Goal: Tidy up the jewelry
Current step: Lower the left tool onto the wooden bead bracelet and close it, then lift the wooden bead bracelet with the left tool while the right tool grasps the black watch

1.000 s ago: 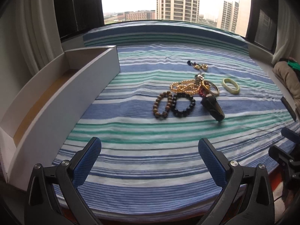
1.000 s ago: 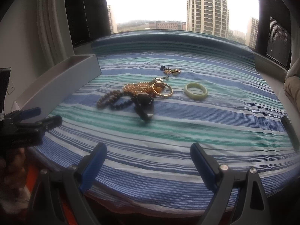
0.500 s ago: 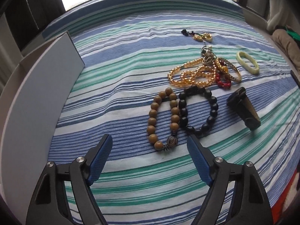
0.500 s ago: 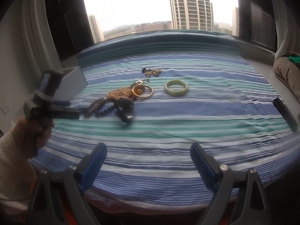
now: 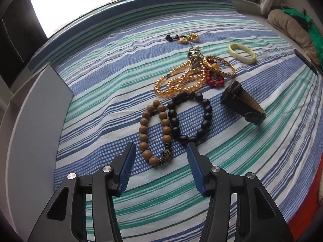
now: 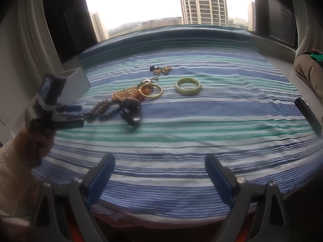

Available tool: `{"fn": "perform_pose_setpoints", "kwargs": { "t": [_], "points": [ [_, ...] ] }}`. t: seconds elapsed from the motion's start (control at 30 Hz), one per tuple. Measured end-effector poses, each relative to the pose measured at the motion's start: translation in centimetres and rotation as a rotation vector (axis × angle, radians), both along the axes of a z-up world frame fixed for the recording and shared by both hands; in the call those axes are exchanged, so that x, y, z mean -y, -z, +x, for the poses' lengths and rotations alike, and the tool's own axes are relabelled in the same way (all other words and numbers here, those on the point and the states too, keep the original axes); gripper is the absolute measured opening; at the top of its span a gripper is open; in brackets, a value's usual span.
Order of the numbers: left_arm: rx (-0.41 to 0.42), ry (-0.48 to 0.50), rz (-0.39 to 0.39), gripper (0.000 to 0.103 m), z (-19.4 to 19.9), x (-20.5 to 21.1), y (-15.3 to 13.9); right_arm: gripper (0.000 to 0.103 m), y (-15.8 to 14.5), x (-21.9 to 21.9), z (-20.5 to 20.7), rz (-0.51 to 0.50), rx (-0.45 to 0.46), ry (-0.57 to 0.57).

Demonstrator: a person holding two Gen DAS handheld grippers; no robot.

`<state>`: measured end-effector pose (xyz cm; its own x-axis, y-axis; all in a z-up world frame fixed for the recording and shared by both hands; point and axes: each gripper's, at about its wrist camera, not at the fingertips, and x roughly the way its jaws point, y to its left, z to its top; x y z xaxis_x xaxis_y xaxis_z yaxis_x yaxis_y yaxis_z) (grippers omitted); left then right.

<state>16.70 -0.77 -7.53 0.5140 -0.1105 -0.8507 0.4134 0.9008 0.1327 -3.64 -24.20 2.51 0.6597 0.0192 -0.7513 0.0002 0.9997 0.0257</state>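
Brown bead bracelet [image 5: 156, 135] lies lengthwise up-frame, lower end between my closing left gripper [image 5: 160, 154] jaws, not yet pinched; right gripper [image 6: 159, 167] far, wide open

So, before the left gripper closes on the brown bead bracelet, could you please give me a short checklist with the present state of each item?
1. Left gripper jaws closing, pads not yet touching: ok.
2. Brown bead bracelet near end lies between the pads: ok.
3. Black bead bracelet clear of the grip: not ok, it touches the brown one, close to the right pad.
4. White tray free to receive: cannot tell, inside hidden.
5. Right gripper open, away from the jewelry: ok.
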Motion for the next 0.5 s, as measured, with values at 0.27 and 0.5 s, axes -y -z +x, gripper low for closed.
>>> {"fn": "perform_pose_setpoints", "kwargs": {
  "t": [0.27,0.5],
  "points": [
    [-0.118,0.078,-0.029,0.025,1.0,0.3,1.3,0.092,0.2,0.9,0.0,0.021,-0.01,0.027],
    [-0.16,0.118,0.01,0.031,1.6,1.0,1.8,0.092,0.6,1.3,0.1,0.036,-0.02,0.046]
  ]
}}
